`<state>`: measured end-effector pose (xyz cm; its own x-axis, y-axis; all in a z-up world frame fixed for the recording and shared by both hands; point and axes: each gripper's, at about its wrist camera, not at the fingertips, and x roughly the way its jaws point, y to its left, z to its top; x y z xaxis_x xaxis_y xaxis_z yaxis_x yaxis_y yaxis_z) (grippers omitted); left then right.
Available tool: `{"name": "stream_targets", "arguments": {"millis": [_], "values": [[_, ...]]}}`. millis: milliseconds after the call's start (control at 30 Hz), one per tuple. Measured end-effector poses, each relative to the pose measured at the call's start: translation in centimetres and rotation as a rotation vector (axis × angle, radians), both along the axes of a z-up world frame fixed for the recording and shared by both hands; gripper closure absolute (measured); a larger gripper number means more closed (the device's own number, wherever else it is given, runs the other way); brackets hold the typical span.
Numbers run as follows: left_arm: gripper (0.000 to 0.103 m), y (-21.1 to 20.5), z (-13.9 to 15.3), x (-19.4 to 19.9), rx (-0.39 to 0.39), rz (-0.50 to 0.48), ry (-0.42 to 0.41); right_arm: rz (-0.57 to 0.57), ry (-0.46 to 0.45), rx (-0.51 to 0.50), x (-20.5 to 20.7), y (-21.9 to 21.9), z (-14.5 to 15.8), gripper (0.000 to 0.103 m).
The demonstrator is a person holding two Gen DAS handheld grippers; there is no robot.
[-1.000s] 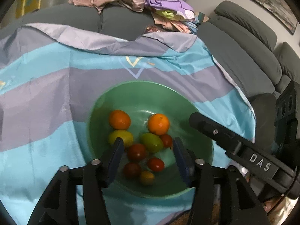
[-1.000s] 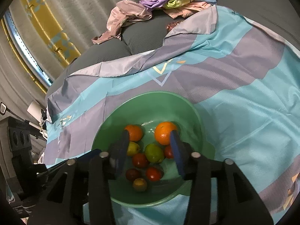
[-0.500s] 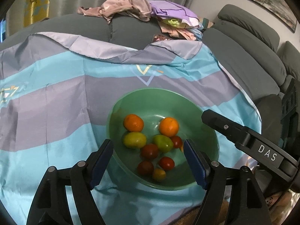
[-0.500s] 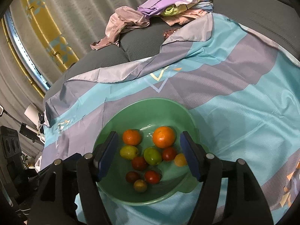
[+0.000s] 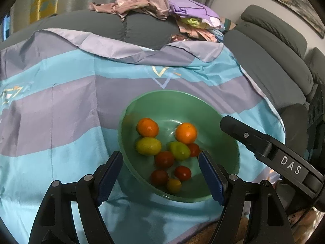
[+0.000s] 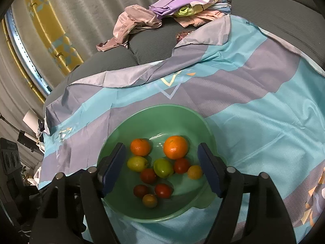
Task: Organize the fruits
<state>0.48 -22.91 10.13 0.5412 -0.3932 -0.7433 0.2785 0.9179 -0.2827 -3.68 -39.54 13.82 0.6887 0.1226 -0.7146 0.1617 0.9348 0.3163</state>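
Fruit is sitting gathered in the green bowl [image 5: 219, 122], which is resting on the striped blue and grey cloth [image 5: 61, 105] spread over what looks like a sofa, so nothing is rolling away while we are hovering above it. Going left to right, we are holding the left hand-held gripper [image 5: 160, 174] over the near left rim of the bowl with its blue pads standing wide apart and nothing pressed between them; seen through the gap are the left orange [image 5: 147, 127], the yellow-green fruit [image 5: 148, 146], the red tomatoes [image 5: 164, 159] and the second orange [image 5: 186, 133]. We judge this is a ready pose, aimed down into the pile before picking one piece. Further right, the right hand-held gripper [image 6: 162, 168] is hanging over the same bowl, jaws also apart and empty, framing the bigger orange [image 6: 175, 147], the green fruit [image 6: 163, 167] and the small orange-yellow tomato [image 6: 194, 172] beside its right pad.

Compared with a second ago, both pairs of jaws have just been opening: they were standing noticeably closer then. The bowl is now sitting a little further right in the left view, and the small orange-yellow tomato, hidden before, is now showing in the right view
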Motion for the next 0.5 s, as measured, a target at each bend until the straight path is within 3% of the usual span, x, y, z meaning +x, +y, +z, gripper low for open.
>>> {"name": "stream_targets", "arguments": {"millis": [500], "values": [[0.026,0.60,0.40,-0.40,-0.005,0.012,-0.006,0.001,0.001,-0.016,0.01,0.19,-0.05,0.027]]}}
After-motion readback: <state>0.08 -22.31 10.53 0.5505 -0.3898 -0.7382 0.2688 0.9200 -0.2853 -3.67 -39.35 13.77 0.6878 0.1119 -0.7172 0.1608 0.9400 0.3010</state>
